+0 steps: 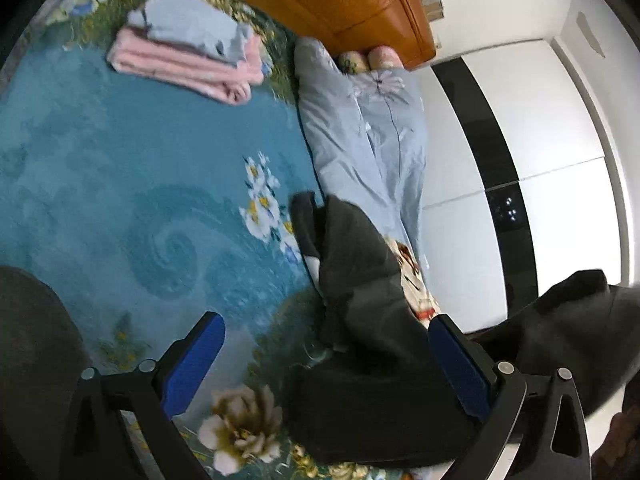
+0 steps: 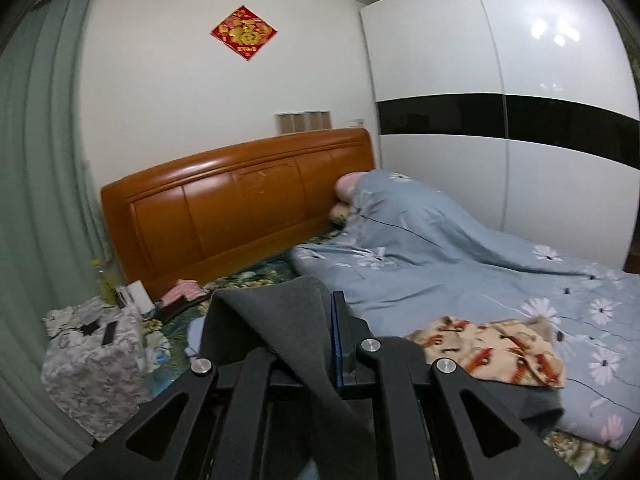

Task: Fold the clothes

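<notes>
Dark grey garment [image 1: 360, 280] hangs lifted over the bed [image 1: 120, 160], pinched in the right gripper [image 2: 276, 340], whose fingers [image 2: 338, 344] are clenched on a fold of it. Left gripper [image 1: 328, 364] is spread wide, grasping nothing, with cloth lying between its blue pads. I judge a fold is mid-carry; next the free edge needs catching. Its long axis runs from 6 toward 12 o'clock in the left view. Folded pink and blue clothes [image 1: 188, 52] sit at 11 o'clock.
</notes>
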`<state>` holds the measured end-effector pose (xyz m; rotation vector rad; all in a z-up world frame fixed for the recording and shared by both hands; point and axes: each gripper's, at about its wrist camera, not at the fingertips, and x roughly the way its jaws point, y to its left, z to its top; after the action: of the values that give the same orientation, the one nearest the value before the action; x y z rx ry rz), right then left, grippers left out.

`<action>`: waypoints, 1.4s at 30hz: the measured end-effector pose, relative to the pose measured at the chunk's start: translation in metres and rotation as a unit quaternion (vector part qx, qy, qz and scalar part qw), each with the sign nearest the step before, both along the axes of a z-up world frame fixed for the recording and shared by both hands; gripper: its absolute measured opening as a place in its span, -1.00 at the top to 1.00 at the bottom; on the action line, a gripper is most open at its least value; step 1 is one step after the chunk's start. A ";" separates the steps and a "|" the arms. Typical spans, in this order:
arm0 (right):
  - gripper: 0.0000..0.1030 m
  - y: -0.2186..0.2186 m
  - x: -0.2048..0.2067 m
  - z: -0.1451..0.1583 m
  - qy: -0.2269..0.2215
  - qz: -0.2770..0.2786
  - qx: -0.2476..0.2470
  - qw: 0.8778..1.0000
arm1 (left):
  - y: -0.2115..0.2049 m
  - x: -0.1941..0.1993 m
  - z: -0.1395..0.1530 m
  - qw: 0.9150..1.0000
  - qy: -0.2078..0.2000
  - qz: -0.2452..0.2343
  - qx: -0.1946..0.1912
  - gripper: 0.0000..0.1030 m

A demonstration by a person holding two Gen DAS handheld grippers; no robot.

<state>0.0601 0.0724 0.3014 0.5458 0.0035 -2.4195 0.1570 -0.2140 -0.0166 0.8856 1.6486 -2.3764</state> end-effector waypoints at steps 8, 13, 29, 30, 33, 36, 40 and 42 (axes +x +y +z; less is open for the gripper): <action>0.86 0.118 0.007 -0.028 -0.009 -0.118 -0.013 0.993 | -0.018 0.001 -0.020 0.999 -0.031 0.014 -0.006 -1.00; 0.86 0.236 0.006 -0.126 -0.122 -0.283 -0.013 0.951 | -0.001 -0.018 -0.041 0.997 -0.071 -0.025 -0.005 -1.00; 0.19 0.392 -0.016 -0.298 -0.287 -0.514 0.034 0.807 | 0.052 -0.043 -0.098 0.979 -0.168 -0.101 -0.056 -1.00; 0.00 0.383 -0.019 -0.291 -0.270 -0.512 0.047 0.814 | 0.053 -0.044 -0.099 0.979 -0.169 -0.103 -0.059 -1.00; -0.18 0.342 -0.034 -0.276 -0.233 -0.481 0.082 0.841 | 0.057 -0.049 -0.104 0.977 -0.170 -0.107 -0.073 -1.00; -0.31 0.292 -0.051 -0.266 -0.207 -0.432 0.114 0.870 | 0.060 -0.053 -0.111 0.975 -0.175 -0.116 -0.077 -1.00; -0.55 0.225 -0.073 -0.252 -0.170 -0.364 0.155 0.902 | 0.061 -0.060 -0.123 0.973 -0.179 -0.126 -0.066 -1.00; -0.55 0.192 -0.084 -0.245 -0.152 -0.329 0.175 0.916 | 0.062 -0.064 -0.127 0.973 -0.179 -0.130 -0.066 -1.00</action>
<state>-0.0239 0.2643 0.0563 1.2519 0.1441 -2.9701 0.0933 -0.1523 -0.1440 1.4786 1.2916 -2.2683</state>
